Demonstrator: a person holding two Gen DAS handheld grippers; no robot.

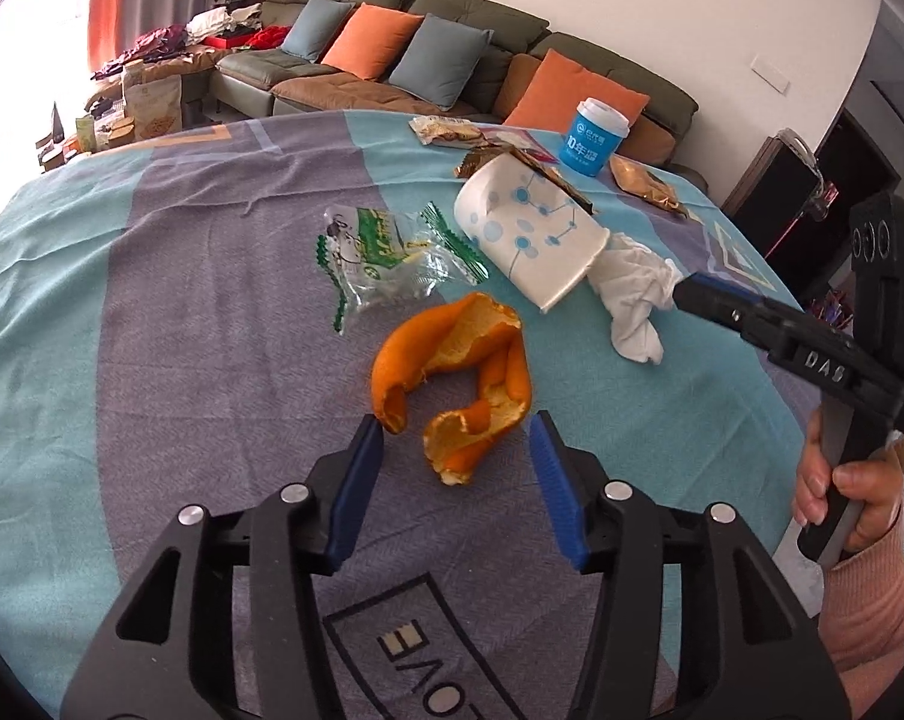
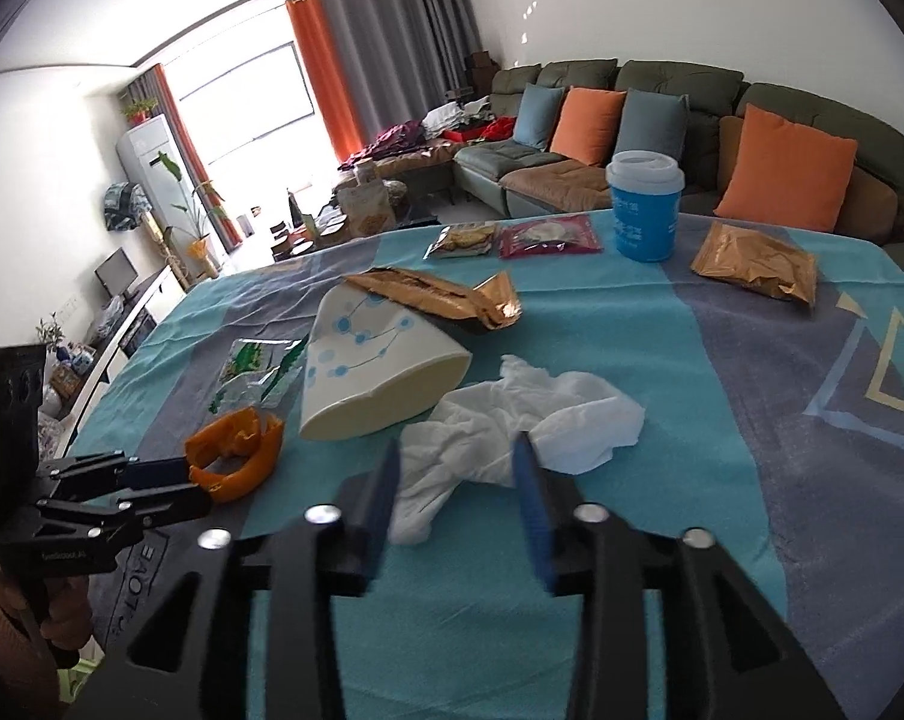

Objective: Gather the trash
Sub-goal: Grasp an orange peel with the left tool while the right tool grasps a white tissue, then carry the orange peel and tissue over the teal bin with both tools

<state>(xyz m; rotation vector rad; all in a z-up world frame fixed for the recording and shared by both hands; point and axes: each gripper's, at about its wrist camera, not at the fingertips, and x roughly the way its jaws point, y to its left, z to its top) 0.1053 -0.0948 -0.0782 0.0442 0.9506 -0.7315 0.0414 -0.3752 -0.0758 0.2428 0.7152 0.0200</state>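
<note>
The left gripper (image 1: 456, 429) has its 2 fingers apart, an orange peel (image 1: 457, 372) lying loose between their tips on the bench (image 1: 182, 330). The right gripper (image 2: 459, 456) has its fingers apart around a crumpled tissue (image 2: 511, 420). Just beyond lies a tipped paper cup (image 2: 374, 378).

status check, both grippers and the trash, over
Left gripper open, straddling orange peel, not gripping. Right gripper open over crumpled tissue. Tipped paper cup beside both, nothing blocking.
</note>
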